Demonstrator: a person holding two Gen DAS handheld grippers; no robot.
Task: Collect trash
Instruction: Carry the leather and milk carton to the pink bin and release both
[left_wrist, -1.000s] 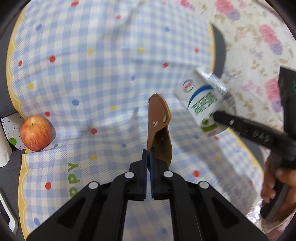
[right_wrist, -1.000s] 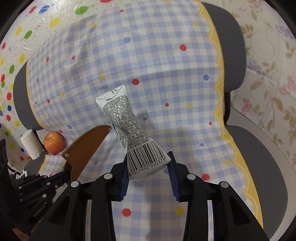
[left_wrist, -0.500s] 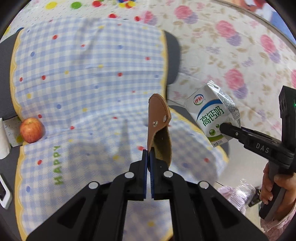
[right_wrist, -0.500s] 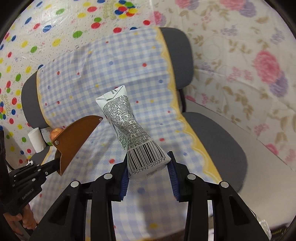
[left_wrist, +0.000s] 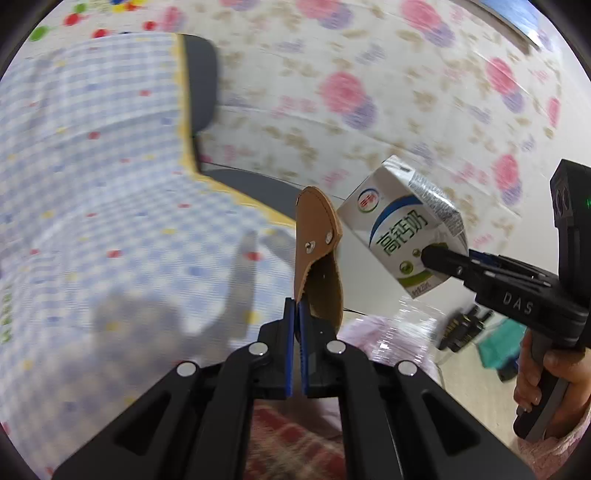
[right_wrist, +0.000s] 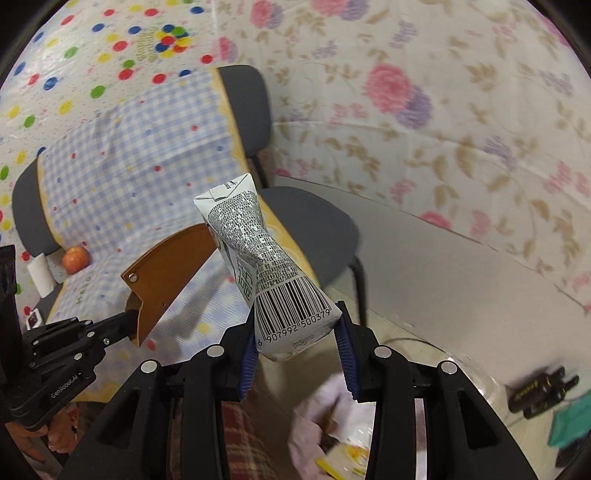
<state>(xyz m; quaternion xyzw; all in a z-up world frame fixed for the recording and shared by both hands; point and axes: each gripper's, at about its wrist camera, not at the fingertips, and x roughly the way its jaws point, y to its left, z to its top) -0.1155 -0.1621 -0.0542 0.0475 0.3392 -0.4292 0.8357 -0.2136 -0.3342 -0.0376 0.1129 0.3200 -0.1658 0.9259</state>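
Note:
My left gripper (left_wrist: 296, 308) is shut on the edge of a brown leather sheath (left_wrist: 317, 258), which stands up from its blue pads. In the right wrist view that sheath (right_wrist: 166, 273) sticks out from the left gripper (right_wrist: 129, 317) at lower left. My right gripper (right_wrist: 297, 339) is shut on the base of a crushed white milk carton (right_wrist: 258, 269) with a barcode facing the camera. The left wrist view shows the same carton (left_wrist: 402, 229) with green characters, held by the right gripper (left_wrist: 428, 254), just right of the sheath.
Grey chairs draped in a blue checked cloth (right_wrist: 122, 155) stand at left, with a red apple (right_wrist: 75, 259) and a paper roll (right_wrist: 40, 275) on them. A floral sheet (right_wrist: 443, 129) covers the wall. A clear plastic bag (left_wrist: 413, 332) lies below the grippers, dark gear (right_wrist: 535, 393) on the floor at right.
Both grippers have swung away from the checked cloth toward the right, past the chair edge and over the floor. Each keeps its hold: sheath in the left, carton in the right.

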